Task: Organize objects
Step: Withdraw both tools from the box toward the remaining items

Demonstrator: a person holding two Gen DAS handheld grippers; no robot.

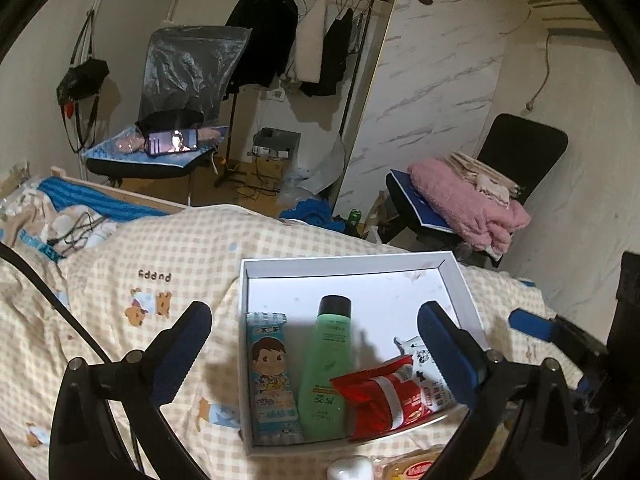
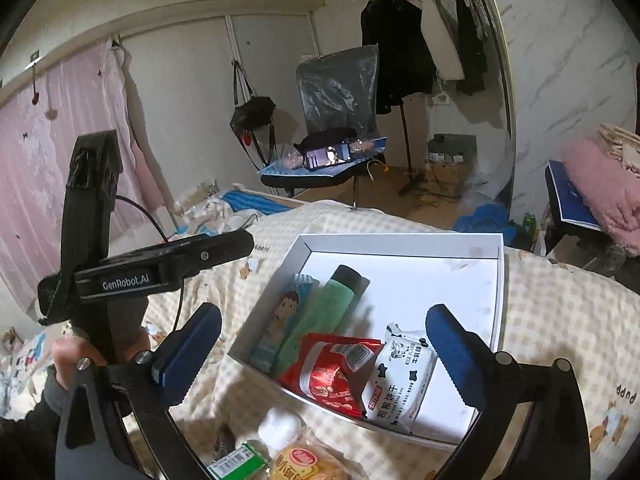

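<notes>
Below my right gripper (image 2: 324, 354), jaws wide and empty like my left gripper's (image 1: 316, 344), a white bottle (image 2: 279, 428) and bun packet (image 2: 308, 462) lie outside the white box (image 2: 400, 244), nearer my right.

Left claw (image 1: 316, 344) wide open, nothing gripped, hovering over white box (image 1: 344, 266) on the bed (image 1: 140, 248). Between its fingers: blue snack pack (image 1: 272, 376), green bottle (image 1: 326, 368), red packet (image 1: 384, 396). White packet (image 1: 420, 356) beside right finger.
</notes>
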